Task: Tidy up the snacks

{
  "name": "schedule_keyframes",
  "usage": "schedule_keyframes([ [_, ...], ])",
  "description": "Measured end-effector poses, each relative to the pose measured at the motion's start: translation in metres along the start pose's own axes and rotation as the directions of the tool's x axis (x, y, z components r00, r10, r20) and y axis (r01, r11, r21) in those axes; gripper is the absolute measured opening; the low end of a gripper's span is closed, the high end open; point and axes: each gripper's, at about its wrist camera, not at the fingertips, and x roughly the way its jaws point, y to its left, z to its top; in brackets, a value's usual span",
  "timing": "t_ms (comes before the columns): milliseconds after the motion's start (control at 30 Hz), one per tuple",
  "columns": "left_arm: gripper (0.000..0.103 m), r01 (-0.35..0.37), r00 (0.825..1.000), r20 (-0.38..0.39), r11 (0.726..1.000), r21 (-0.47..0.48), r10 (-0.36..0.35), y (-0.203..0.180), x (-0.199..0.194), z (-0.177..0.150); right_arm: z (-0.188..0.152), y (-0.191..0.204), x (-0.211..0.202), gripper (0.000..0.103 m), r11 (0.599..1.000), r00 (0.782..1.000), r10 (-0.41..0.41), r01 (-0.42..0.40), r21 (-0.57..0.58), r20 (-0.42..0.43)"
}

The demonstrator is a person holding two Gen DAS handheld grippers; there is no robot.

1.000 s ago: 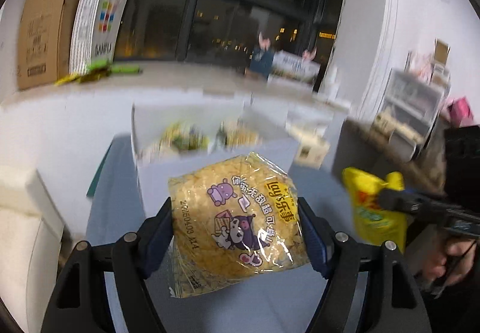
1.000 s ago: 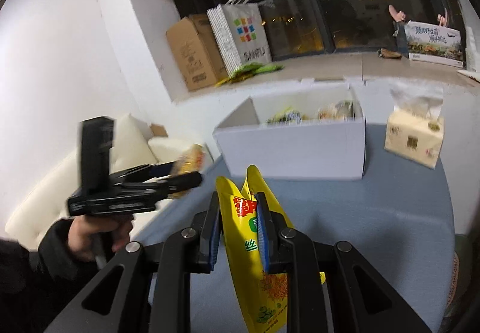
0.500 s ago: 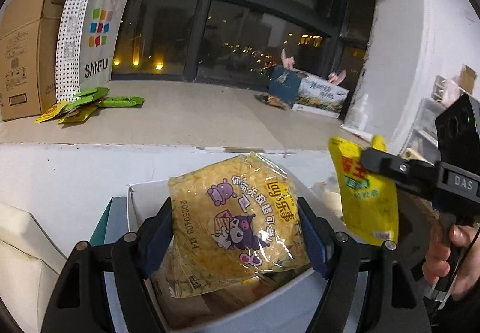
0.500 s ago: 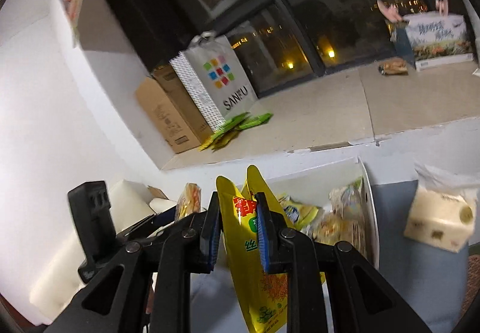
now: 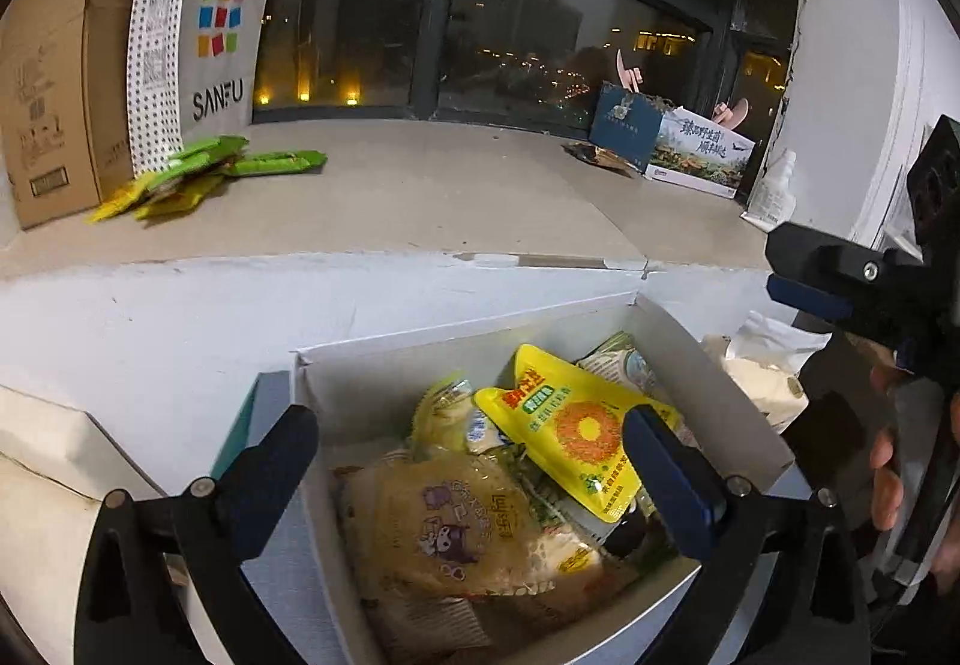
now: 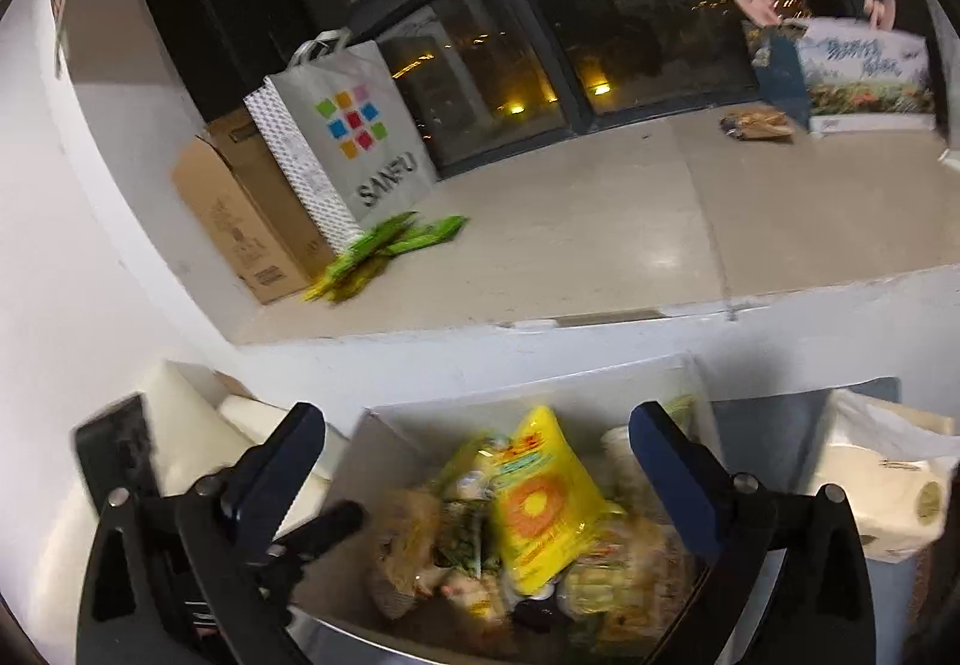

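A white cardboard box holds several snack packs. My left gripper hangs over it, jaws opening wide with nothing pressed between them. Below it in the box lies the clear bag with a purple cartoon print. The yellow pouch with an orange disc leans on the other snacks. My right gripper is also above the box, jaws opening, and the yellow pouch lies free beneath them. One of the right gripper's fingers shows at the right edge of the left wrist view.
A tissue pack sits on the table right of the box. Behind runs a stone ledge with a SANFU paper bag, a brown carton, green packets and a printed box. A person's hand holds the right gripper.
Both grippers travelled from over the table to above the white box, then let go. The cartoon-print bag and the yellow pouch now lie in the box, and both pairs of jaws stand wide.
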Motion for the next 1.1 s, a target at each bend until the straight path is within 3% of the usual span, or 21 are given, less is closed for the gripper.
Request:
schedule_keyframes([
  [133, 0.103, -0.073, 0.996, 0.049, 0.997, -0.008, 0.073, -0.003, -0.025, 0.0, -0.006, 0.011, -0.009, 0.103, 0.996, 0.998, -0.063, 0.064, -0.058, 0.019],
  [233, 0.103, -0.047, 0.989, 0.14, 0.999, -0.019, 0.049, -0.007, -0.058, -0.009, -0.016, 0.027, -0.022, 0.103, 0.981, 0.992, -0.117, 0.123, -0.148, 0.05],
  [300, 0.103, -0.047, 0.986, 0.159, 0.999, -0.028, 0.05, -0.009, -0.076, -0.014, -0.025, 0.039, -0.033, 0.103, 0.963, 0.985, -0.154, 0.168, -0.209, 0.08],
  [467, 0.103, -0.016, 0.975, 0.222, 1.0, -0.023, 0.021, -0.021, -0.126, -0.038, -0.059, 0.066, -0.078, 0.103, 0.904, 0.947, -0.257, 0.305, -0.298, 0.191],
  [633, 0.103, -0.092, 0.964, 0.249, 0.996, -0.002, 0.09, -0.047, -0.177, -0.066, -0.09, 0.081, -0.12, 0.103, 0.909, 0.949, -0.223, 0.285, -0.304, 0.223],
  [867, 0.103, -0.06, 0.978, 0.202, 0.998, -0.003, 0.059, -0.073, -0.234, -0.119, -0.138, 0.087, -0.185, 0.103, 0.947, 0.97, -0.162, 0.205, -0.248, 0.182],
  [1100, 0.103, -0.038, 0.986, 0.161, 0.999, -0.004, 0.038, -0.091, -0.265, -0.161, -0.188, 0.087, -0.232, 0.103, 0.965, 0.977, -0.165, 0.188, -0.181, 0.131],
])
